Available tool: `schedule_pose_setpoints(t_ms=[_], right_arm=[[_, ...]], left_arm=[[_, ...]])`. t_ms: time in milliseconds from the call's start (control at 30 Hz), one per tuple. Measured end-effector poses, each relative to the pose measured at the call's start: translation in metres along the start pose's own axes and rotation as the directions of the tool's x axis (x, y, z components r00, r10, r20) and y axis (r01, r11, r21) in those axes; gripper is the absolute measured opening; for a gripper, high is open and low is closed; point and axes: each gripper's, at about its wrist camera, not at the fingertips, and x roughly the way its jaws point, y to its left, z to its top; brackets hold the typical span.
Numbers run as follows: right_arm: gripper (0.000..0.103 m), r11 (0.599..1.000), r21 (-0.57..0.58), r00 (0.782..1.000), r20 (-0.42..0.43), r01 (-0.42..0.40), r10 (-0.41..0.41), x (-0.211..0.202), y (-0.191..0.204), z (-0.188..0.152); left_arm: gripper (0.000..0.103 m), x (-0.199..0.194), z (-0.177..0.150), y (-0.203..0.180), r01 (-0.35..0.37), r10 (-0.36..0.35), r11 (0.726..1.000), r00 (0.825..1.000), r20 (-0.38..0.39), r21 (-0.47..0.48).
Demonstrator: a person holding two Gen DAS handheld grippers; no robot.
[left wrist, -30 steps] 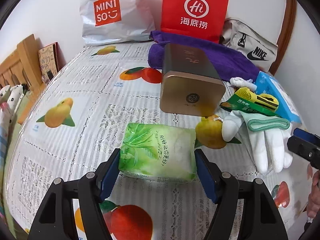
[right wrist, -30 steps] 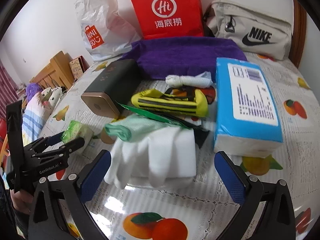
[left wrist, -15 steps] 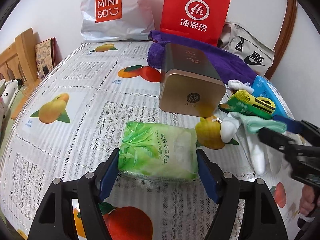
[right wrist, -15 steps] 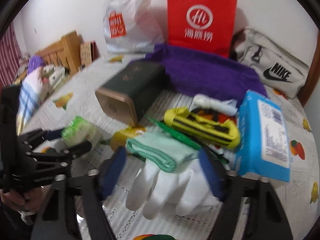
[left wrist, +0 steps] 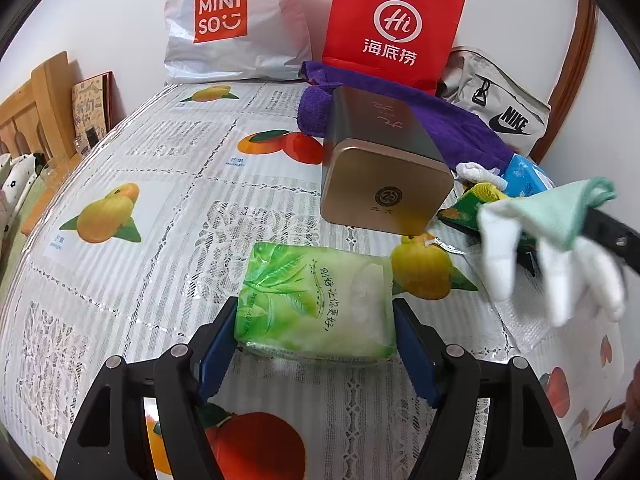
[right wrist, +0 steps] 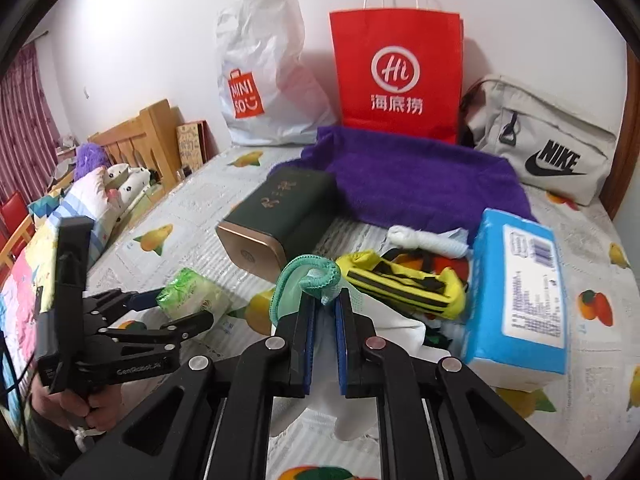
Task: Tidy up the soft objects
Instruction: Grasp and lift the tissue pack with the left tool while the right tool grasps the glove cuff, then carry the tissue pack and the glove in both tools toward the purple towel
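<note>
A green tissue pack (left wrist: 316, 296) lies on the fruit-print table cover (left wrist: 160, 184). My left gripper (left wrist: 316, 316) is closed on it, one blue pad against each side. The same pack (right wrist: 192, 292) and left gripper (right wrist: 184, 308) show at the left of the right wrist view. My right gripper (right wrist: 323, 308) is shut on a white glove with a mint-green cuff (right wrist: 308, 276). The cuff bunches above the pads. In the left wrist view the glove (left wrist: 552, 264) hangs off the table at the right, fingers down, from a black finger (left wrist: 612, 236) of the right gripper.
A dark tin with a gold end (left wrist: 384, 176) lies behind the pack. A purple towel (right wrist: 420, 176), a blue tissue pack (right wrist: 520, 292), a yellow-black pouch (right wrist: 404, 284) and a rolled white cloth (right wrist: 424, 240) crowd the right. Bags line the wall: red (right wrist: 400, 76), white (left wrist: 236, 20), grey (right wrist: 544, 148).
My right gripper went from wide open around the glove to shut on its cuff and lifted it off the table. The left gripper and the green pack stayed where they were.
</note>
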Motion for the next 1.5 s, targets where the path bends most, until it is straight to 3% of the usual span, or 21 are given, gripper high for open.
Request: schedule_pose_setpoints(t_ms=[233,400,633,733,800,867,933,1033,1067,1100,1133,1167,1500], right_arm=[[0.009,0.997,0.049,0.996,0.074,0.052,-0.055,-0.057,-0.031,-0.010],[0.009,0.990,0.097,0.992,0.061,0.106,-0.113,-0.077,-0.058,-0.033],[0.010,0.981,0.189,0.999,-0.024,0.042,-0.038,-0.052,-0.085,-0.073],[0.016,0.981,0.190,0.996,-0.093,0.028,-0.010,-0.034,-0.082,-0.085],[0.028,0.981,0.196,0.992,-0.123,0.016,0.009,-0.026,-0.082,-0.092],[0.054,0.979,0.200,0.991,-0.134,0.027,0.000,-0.021,-0.082,-0.094],[0.059,0.979,0.198,0.993,-0.117,0.038,-0.015,-0.018,-0.081,-0.091],[0.058,0.981,0.193,0.993,-0.119,0.039,-0.016,-0.005,-0.080,-0.084],[0.052,0.983,0.179,0.991,-0.130,0.046,-0.023,0.000,-0.079,-0.082],[0.045,0.986,0.156,0.989,-0.142,0.053,-0.030,0.005,-0.077,-0.082],[0.022,0.989,0.134,0.988,-0.152,0.061,-0.040,0.009,-0.075,-0.082],[0.012,0.990,0.126,0.986,-0.159,0.064,-0.043,0.012,-0.075,-0.083],[0.011,0.974,0.224,1.000,-0.013,-0.003,0.006,-0.043,-0.099,-0.058]], left_arm=[[0.071,-0.002,0.000,-0.002,-0.028,0.028,0.999,1.000,-0.002,-0.016],[0.071,-0.005,-0.001,-0.005,-0.044,0.044,0.999,0.999,-0.001,-0.021],[0.071,-0.003,-0.002,-0.012,-0.080,0.080,0.996,0.997,-0.015,-0.027],[0.071,-0.003,-0.002,-0.014,-0.085,0.084,0.996,0.996,-0.025,-0.030],[0.071,-0.003,-0.002,-0.014,-0.085,0.084,0.996,0.996,-0.029,-0.029],[0.072,-0.003,-0.003,-0.014,-0.088,0.087,0.996,0.996,-0.031,-0.025],[0.073,-0.002,-0.003,-0.014,-0.090,0.089,0.996,0.995,-0.034,-0.025],[0.073,-0.001,-0.003,-0.014,-0.090,0.089,0.996,0.995,-0.036,-0.027],[0.073,-0.001,-0.003,-0.014,-0.091,0.090,0.996,0.995,-0.036,-0.026],[0.073,-0.001,-0.003,-0.014,-0.091,0.090,0.996,0.995,-0.035,-0.026],[0.073,-0.001,-0.003,-0.014,-0.091,0.090,0.996,0.995,-0.034,-0.026],[0.072,-0.001,-0.003,-0.015,-0.090,0.089,0.996,0.996,-0.031,-0.026],[0.071,-0.015,0.006,-0.014,-0.024,0.024,0.998,1.000,0.001,-0.053]])
